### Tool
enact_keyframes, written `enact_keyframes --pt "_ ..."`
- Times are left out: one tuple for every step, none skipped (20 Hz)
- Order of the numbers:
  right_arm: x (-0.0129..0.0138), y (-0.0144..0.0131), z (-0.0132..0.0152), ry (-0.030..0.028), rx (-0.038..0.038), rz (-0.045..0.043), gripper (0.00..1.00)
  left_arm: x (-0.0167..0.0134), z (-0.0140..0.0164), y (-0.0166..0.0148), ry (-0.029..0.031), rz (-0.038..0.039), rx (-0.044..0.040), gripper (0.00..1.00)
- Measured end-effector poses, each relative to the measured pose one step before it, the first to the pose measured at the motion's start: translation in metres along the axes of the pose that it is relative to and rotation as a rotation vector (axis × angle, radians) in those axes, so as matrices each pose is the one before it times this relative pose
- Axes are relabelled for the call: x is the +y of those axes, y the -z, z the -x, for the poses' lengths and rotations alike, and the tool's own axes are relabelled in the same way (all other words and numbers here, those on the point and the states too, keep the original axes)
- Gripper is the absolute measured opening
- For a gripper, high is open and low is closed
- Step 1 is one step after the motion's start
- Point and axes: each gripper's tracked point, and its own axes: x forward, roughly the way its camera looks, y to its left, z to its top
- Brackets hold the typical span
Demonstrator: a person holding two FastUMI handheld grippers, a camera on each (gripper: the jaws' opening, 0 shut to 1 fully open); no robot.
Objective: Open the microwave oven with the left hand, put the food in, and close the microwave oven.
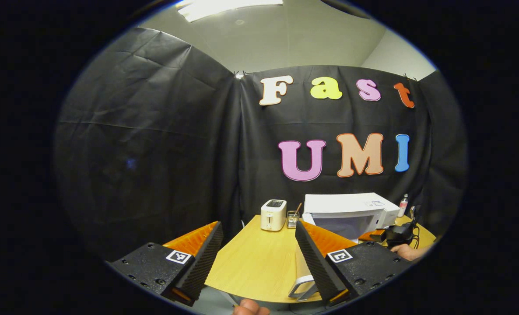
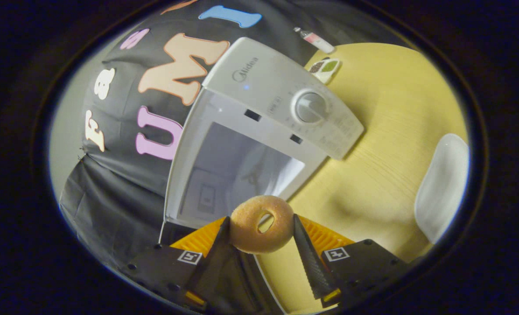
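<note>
The white microwave fills the right gripper view with its cavity showing; its door, swung aside at the lower left, is mostly hidden by the fingers. My right gripper is shut on a sugared doughnut held just in front of the opening. In the left gripper view the microwave stands at the back right of the wooden table. My left gripper hangs open over the table's near edge, holding nothing. The right gripper, in a hand, hovers before the microwave.
A white toaster and a small glass holder stand left of the microwave. A bottle and a small packet lie behind it. A white plate sits on the table to its right. A white curved piece shows at the near table edge.
</note>
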Motion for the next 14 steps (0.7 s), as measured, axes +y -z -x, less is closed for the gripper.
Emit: enact_keyframes --pt "0.00354 0.00127 -0.01027 -0.00616 -0.0075 -0.02425 0.79 -0.00036 0.00162 -0.00302 0.00149 0.01625 -0.00843 0.97" --pt "0.0022 0.00218 -0.00922 0.00494 -0.00595 -0.02594 0.79 -0.00138 0.00073 -0.00034 -0.0023 0.01368 0.00289 0.97" --pt "0.00161 -0.00152 -0.0082 0.00024 -0.01466 -0.02439 0.79 -0.00025 -0.00068 0.00264 -0.00409 0.00313 0.00705 0.96" --pt "0.00277 -0.00117 -0.00635 0.00116 -0.01593 -0.01638 0.79 -0.00074 0.0009 0.00152 -0.00506 -0.00519 0.00531 0.96" --pt "0.00241 -0.00091 -0.0068 -0.00057 -0.01565 -0.01449 0.79 0.00022 0.00029 -0.00046 -0.00645 -0.00571 0.00202 0.96" --pt "0.00165 0.00048 -0.00775 0.00073 -0.01022 -0.01456 0.79 -0.00113 0.0 -0.00116 -0.00372 -0.00159 0.00122 0.96" --pt "-0.00023 0.00177 -0.00696 0.0074 -0.00084 -0.01243 0.85 -0.00142 0.00062 0.00008 0.00228 0.00151 0.00366 0.96" --pt "-0.00016 0.00108 -0.0063 0.00805 -0.00661 -0.00752 0.85 -0.00055 0.00078 0.0015 0.00209 0.00416 0.00347 0.97" --pt "-0.003 -0.00065 -0.00749 0.01189 -0.00955 0.00412 0.85 0.00027 -0.00041 0.00127 -0.00017 0.00583 0.00389 0.96" --pt "-0.00047 0.00052 -0.0067 0.00693 -0.01454 0.00838 0.79 0.00081 -0.00044 0.00232 -0.00391 0.00656 0.00671 0.97" --pt "-0.00089 0.00029 -0.00563 0.00997 -0.00826 0.00292 0.79 0.00257 -0.0001 0.00288 -0.00753 0.00672 0.00956 0.96" --pt "0.00225 0.00046 -0.00505 0.00015 -0.00859 -0.00796 0.78 0.00339 0.00001 0.00353 -0.0076 0.00697 0.00929 0.96" --pt "0.00162 -0.0002 -0.00475 0.0032 -0.00753 -0.01085 0.79 0.00195 -0.00025 0.00161 -0.00685 0.0071 0.0072 0.97" --pt "0.00163 0.00088 -0.00598 0.00331 -0.00599 -0.0071 0.78 0.00255 0.00059 0.00389 -0.00759 0.00391 0.00774 0.96"
